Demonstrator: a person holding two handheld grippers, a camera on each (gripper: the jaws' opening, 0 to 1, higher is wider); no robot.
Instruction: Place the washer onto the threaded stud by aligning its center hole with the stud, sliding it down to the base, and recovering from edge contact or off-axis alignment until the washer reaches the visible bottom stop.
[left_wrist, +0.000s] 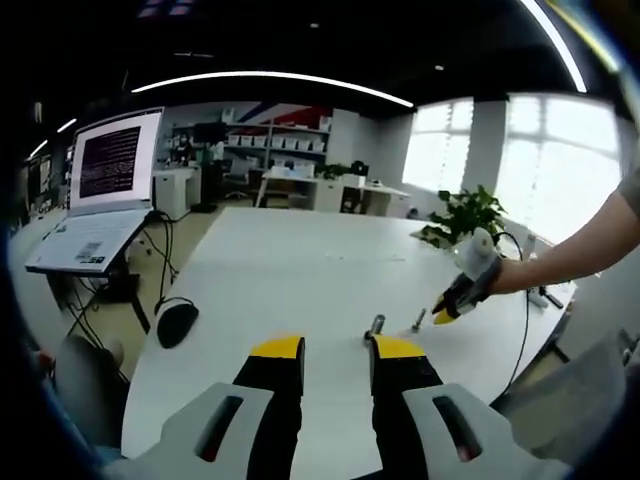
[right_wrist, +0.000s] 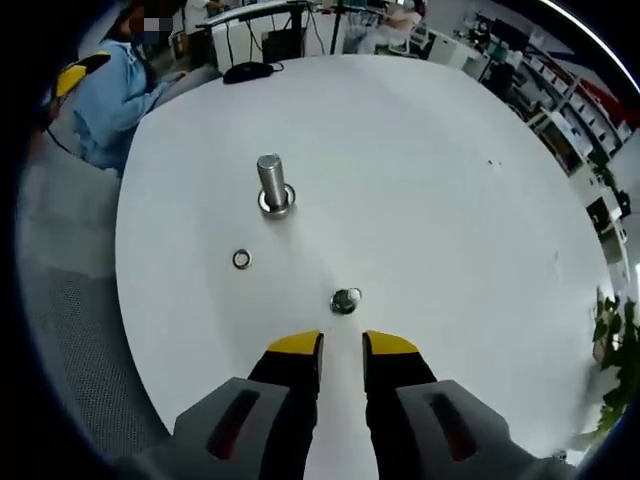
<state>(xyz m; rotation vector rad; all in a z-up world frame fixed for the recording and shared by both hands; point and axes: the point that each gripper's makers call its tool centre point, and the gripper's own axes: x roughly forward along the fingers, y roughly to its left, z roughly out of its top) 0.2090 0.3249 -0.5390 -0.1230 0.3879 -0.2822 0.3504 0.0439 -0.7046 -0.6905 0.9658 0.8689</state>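
My right gripper (right_wrist: 342, 345) has its fingers apart, empty; the washer (right_wrist: 241, 259) lies ahead-left, the threaded stud (right_wrist: 272, 185) beyond it. My left gripper (left_wrist: 337, 349) fingers are apart.

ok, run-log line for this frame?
phase: pre-grasp | right gripper: open, empty | washer: flat on table | stud: upright, bare | left gripper: open, empty

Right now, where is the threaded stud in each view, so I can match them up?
Left gripper view: the threaded stud stands low, right of centre, just above this gripper's own fingers.
Right gripper view: the threaded stud stands upright, up and left of centre.
Shared landmark: the black mouse near the table edge.
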